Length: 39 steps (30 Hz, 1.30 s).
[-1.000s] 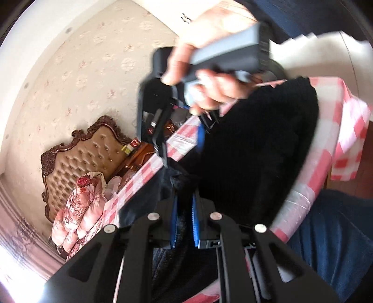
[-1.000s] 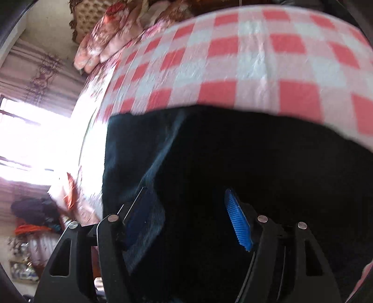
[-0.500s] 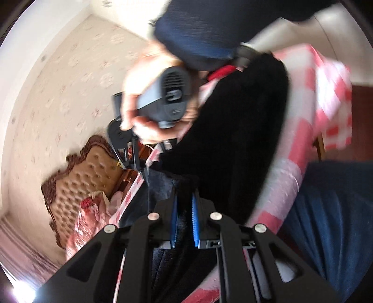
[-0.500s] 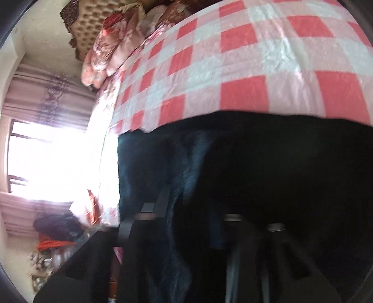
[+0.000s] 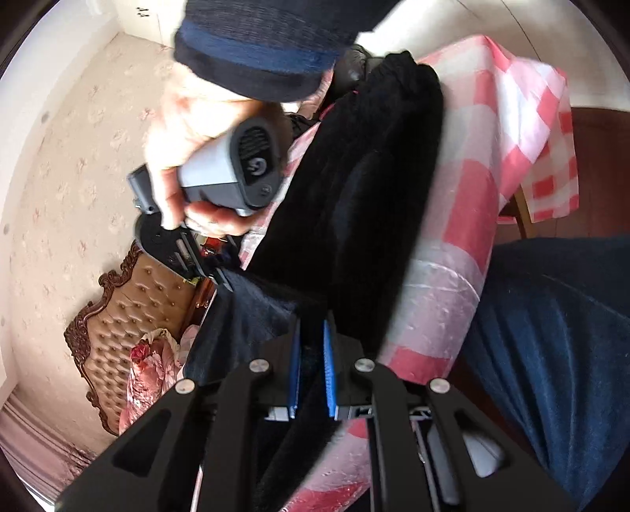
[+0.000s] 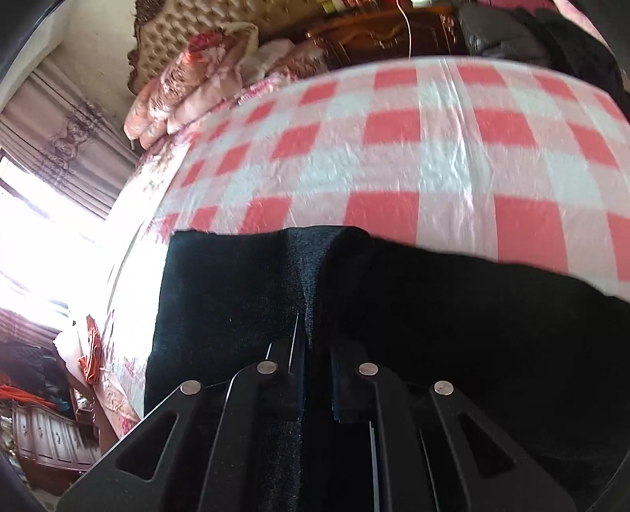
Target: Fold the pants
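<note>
Black pants (image 5: 366, 204) lie along the red-and-white checked tablecloth (image 5: 468, 185). My left gripper (image 5: 311, 346) is shut on the pants' near edge, cloth pinched between its blue pads. In the left wrist view the right gripper (image 5: 220, 275), held by a hand, pinches the pants' far corner, which is lifted off the table. In the right wrist view my right gripper (image 6: 317, 354) is shut on a raised ridge of the black pants (image 6: 433, 315), with the checked cloth (image 6: 393, 157) beyond.
The table edge runs close to the person's blue-jeaned leg (image 5: 551, 354). A tufted brown headboard (image 5: 130, 315) and floral bedding (image 6: 185, 86) stand beyond the table. A dark wooden cabinet (image 6: 374, 35) is at the back. A bright window (image 6: 35, 236) is at left.
My right gripper was open over the pants and has shut on the fabric, lifting a fold. The left gripper stays shut on its edge.
</note>
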{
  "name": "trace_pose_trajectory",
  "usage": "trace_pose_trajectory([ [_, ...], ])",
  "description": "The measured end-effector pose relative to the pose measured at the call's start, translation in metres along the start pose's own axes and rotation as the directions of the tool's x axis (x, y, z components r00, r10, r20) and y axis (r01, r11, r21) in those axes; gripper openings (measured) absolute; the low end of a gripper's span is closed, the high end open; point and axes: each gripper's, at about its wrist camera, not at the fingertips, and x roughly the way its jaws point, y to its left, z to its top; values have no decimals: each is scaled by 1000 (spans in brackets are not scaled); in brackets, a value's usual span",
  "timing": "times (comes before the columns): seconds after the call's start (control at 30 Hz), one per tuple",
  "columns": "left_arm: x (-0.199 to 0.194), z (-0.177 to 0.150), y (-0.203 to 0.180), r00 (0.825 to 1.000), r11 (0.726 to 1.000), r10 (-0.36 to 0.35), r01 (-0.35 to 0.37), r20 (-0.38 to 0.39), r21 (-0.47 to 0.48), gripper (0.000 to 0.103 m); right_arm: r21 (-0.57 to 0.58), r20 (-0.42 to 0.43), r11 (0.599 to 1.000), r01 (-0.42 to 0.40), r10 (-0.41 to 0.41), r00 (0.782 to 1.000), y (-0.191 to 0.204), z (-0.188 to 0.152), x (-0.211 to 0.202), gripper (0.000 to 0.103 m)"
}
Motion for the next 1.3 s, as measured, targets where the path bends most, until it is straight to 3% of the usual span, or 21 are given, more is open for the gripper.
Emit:
trace_pose_trajectory([
  [0.13,1,-1,-14,1000,1000,9,-9,3,25,8,1,-20,999,49,-49,999,-6,-5,14,11],
  [0.23,-1,-1,-9,1000,1000,-24,24,1,-19,10,44,-7,998,53,-53,999,-12,-7,17,15],
  [0.27,-1,-2,-9,1000,999,-27,27,1,-19,10,57,9,996,68,-69,998,-14,-5,14,23],
  [0.3,-2,-2,-9,1000,1000,-25,25,1,-12,11,61,28,993,100,-101,994,-15,-3,11,36],
  [0.37,-3,-1,-10,1000,1000,-17,17,1,-3,14,78,77,977,201,-207,975,-17,2,2,52],
  [0.43,-4,0,-10,1000,1000,-18,18,-1,-8,18,108,96,969,223,-233,968,-22,5,-2,58],
  [0.53,-8,1,-8,1000,1000,23,-22,8,-7,40,181,136,945,274,-300,944,-29,5,-17,60],
  [0.57,-11,1,-7,999,999,33,-32,20,-12,55,233,177,934,272,-316,932,-32,0,-33,63],
  [0.6,-17,1,-4,999,999,28,-27,41,-26,77,261,208,932,253,-310,928,-34,-4,-44,67],
  [0.63,-21,1,-2,998,999,1,1,59,-37,88,288,251,931,226,-301,920,-33,-15,-59,68],
  [0.67,-29,1,0,995,998,-29,34,95,-52,91,286,270,934,214,-293,917,-30,-27,-69,69],
  [0.83,-59,-8,-1,980,995,-57,71,192,-64,91,217,297,942,256,-313,902,1,-93,-96,69],
  [0.93,-69,-30,21,980,981,-38,75,197,-180,91,177,297,946,272,-315,901,20,-139,-100,69],
  [1.0,-75,-56,49,989,943,-10,59,151,-327,91,140,289,951,274,-304,908,32,-161,-98,69],
  [1.1,-81,-102,93,998,815,-5,43,67,-577,91,59,308,948,312,-315,898,59,-185,-96,69],
  [1.13,-80,-119,108,999,747,-34,49,36,-663,91,30,314,943,331,-324,893,70,-188,-94,69],
  [1.17,-74,-147,129,995,613,-104,69,6,-787,89,-10,317,938,347,-326,890,82,-190,-89,69],
  [1.2,-70,-166,139,989,519,-149,84,6,-851,82,-41,316,931,362,-332,889,90,-192,-85,69],
  [1.23,-65,-188,151,979,387,-204,105,26,-916,76,-74,312,920,385,-346,885,98,-194,-78,69],
  [1.27,-57,-218,162,961,199,-267,130,74,-971,62,-98,309,909,405,-359,881,103,-196,-72,69],
  [1.3,-51,-237,167,947,85,-298,150,118,-985,57,-105,305,905,411,-364,880,103,-196,-69,69],
])
